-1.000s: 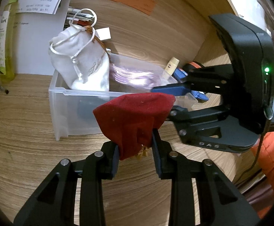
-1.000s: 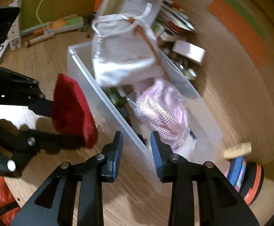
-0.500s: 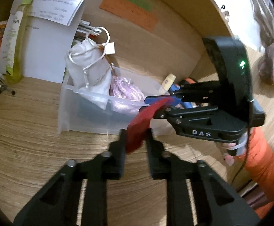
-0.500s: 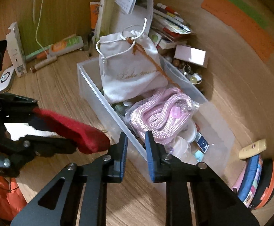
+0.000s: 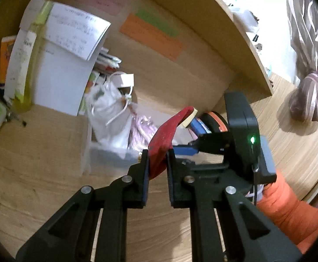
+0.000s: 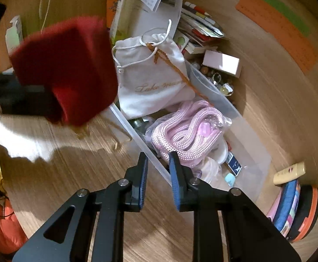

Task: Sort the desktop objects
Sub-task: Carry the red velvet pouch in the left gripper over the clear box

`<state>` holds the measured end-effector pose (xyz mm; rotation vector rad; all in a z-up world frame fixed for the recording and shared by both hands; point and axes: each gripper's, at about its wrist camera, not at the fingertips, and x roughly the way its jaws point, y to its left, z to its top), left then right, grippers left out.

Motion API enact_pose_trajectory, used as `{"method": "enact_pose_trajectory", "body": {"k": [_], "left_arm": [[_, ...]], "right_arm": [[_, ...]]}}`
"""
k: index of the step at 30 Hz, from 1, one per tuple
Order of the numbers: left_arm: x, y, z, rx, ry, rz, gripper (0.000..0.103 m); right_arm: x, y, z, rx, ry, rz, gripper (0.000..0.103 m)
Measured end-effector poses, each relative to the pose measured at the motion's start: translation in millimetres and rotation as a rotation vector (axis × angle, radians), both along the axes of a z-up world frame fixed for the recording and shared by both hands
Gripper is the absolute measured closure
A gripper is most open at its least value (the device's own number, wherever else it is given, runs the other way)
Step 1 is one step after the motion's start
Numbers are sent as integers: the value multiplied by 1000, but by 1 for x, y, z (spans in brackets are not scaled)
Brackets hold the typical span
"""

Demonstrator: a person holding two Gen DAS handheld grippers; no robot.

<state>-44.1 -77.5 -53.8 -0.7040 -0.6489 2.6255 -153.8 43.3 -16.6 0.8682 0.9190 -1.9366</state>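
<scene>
Left gripper [image 5: 156, 168] fingers tight on red pouch [image 5: 165, 135]; right gripper [image 6: 157, 170] fingers narrowly parted, empty

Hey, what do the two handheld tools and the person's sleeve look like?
Both tools, left tool and right tool, have black linkage fingers with silver rivets and blue pads. The right tool's black housing shows a green light and a thin cable. The sleeve is orange.
</scene>
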Motion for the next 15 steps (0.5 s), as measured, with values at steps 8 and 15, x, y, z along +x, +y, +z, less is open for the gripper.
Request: {"method": "enact_pose_trajectory", "body": {"k": [8, 15], "left_arm": [[-25, 13, 38, -60, 35, -21, 90], [-51, 26, 67, -111, 72, -14, 90]], "right_arm": [[23, 24, 17, -58, 43, 28, 76], [13, 47, 39, -162, 78, -66, 57]]}}
